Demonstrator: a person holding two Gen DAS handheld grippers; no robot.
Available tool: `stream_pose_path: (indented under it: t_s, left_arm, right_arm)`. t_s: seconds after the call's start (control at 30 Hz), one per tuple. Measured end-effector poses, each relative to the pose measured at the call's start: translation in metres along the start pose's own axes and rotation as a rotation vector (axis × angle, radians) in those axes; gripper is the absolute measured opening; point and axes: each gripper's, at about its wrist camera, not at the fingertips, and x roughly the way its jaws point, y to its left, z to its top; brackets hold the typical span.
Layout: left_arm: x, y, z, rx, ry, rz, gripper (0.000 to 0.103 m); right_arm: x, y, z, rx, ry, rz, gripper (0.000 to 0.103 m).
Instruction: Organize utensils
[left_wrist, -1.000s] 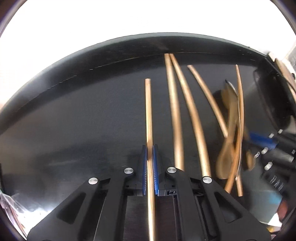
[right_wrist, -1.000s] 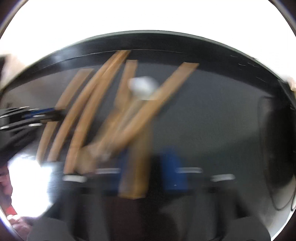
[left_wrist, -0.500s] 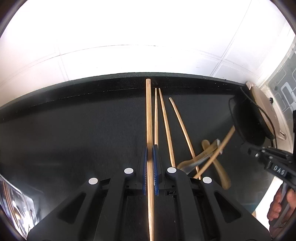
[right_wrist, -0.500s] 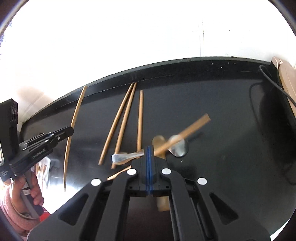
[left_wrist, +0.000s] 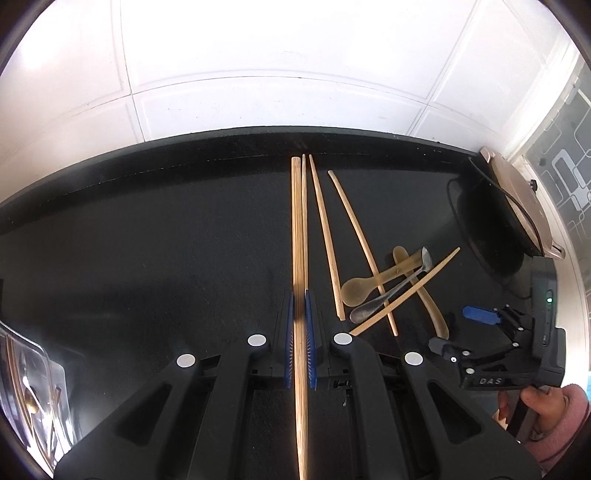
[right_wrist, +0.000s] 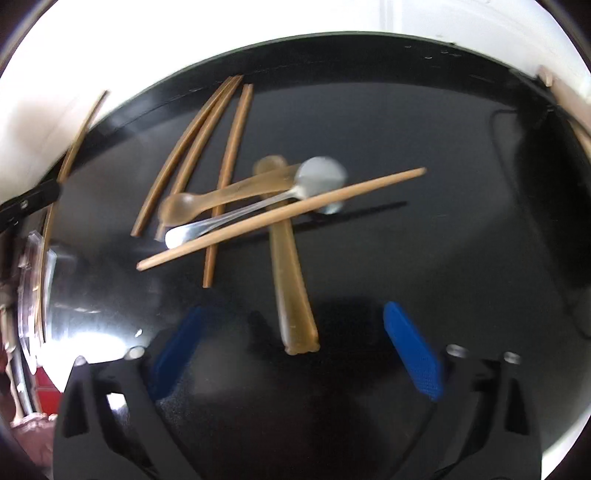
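My left gripper (left_wrist: 299, 295) is shut on a long wooden chopstick (left_wrist: 296, 221), held lengthwise above the black countertop (left_wrist: 166, 258). Three more chopsticks (left_wrist: 325, 236) lie side by side to its right. Beyond them, two amber plastic spoons (right_wrist: 221, 195), a metal spoon (right_wrist: 319, 177) and a slanted chopstick (right_wrist: 280, 216) lie crossed in a heap. My right gripper (right_wrist: 293, 312) hovers over the heap, its jaws opening wide. The end of one amber spoon handle (right_wrist: 291, 280) lies below the gap, and the blue pads (right_wrist: 413, 354) touch nothing.
A clear plastic box (left_wrist: 29, 387) holding utensils sits at the counter's left edge. A dark round object with a cable (left_wrist: 491, 229) and a pinkish slab (left_wrist: 517, 199) stand at the right. A white tiled wall (left_wrist: 258, 92) backs the counter. A hand (left_wrist: 543, 402) grips the right tool.
My left gripper has risen away from the counter with its chopstick. My right jaws went from shut to wide open, and the slanted chopstick now lies across the spoons.
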Motion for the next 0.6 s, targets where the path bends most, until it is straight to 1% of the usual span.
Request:
stream_pose_path:
  t_s: [0.07, 0.17, 0.2, 0.27, 0.33, 0.4, 0.47, 0.53, 0.57, 0.6]
  left_arm:
    - [0.002, -0.002, -0.001, 0.0, 0.003, 0.004, 0.005]
    - [0.002, 0.003, -0.004, -0.018, 0.007, 0.004, 0.005]
    - [0.002, 0.003, -0.004, -0.021, 0.005, 0.007, 0.005]
    - [0.002, 0.004, -0.005, -0.028, 0.0, 0.014, 0.005]
    - [0.002, 0.005, -0.005, -0.037, 0.001, 0.02, 0.005]
    - [0.002, 0.008, -0.008, -0.046, 0.006, 0.024, 0.005]
    - [0.002, 0.008, -0.009, -0.052, 0.007, 0.032, 0.005]
    - [-0.001, 0.012, -0.01, -0.068, 0.003, 0.039, 0.005]
    - [-0.002, 0.014, -0.011, -0.076, 0.0, 0.041, 0.005]
    - [-0.003, 0.016, -0.011, -0.085, -0.002, 0.043, 0.005]
  right_arm:
    - [-0.002, -0.008, -0.002, 0.005, -0.03, -0.03, 0.094]
    - [0.001, -0.018, -0.003, -0.001, -0.021, -0.058, 0.094]
    - [0.004, -0.022, -0.003, -0.007, -0.013, -0.071, 0.097]
    - [0.008, -0.021, 0.0, -0.04, -0.012, -0.098, 0.098]
    - [0.014, -0.01, 0.0, -0.094, -0.003, -0.151, 0.098]
    - [0.02, -0.002, 0.008, -0.107, -0.001, -0.146, 0.098]
    - [0.023, 0.002, 0.012, -0.094, 0.024, -0.151, 0.098]
    - [0.026, 0.009, 0.017, -0.114, 0.037, -0.14, 0.098]
    - [0.029, 0.015, 0.021, -0.128, 0.031, -0.135, 0.097]
    - [0.029, 0.022, 0.022, -0.151, 0.007, -0.125, 0.083]
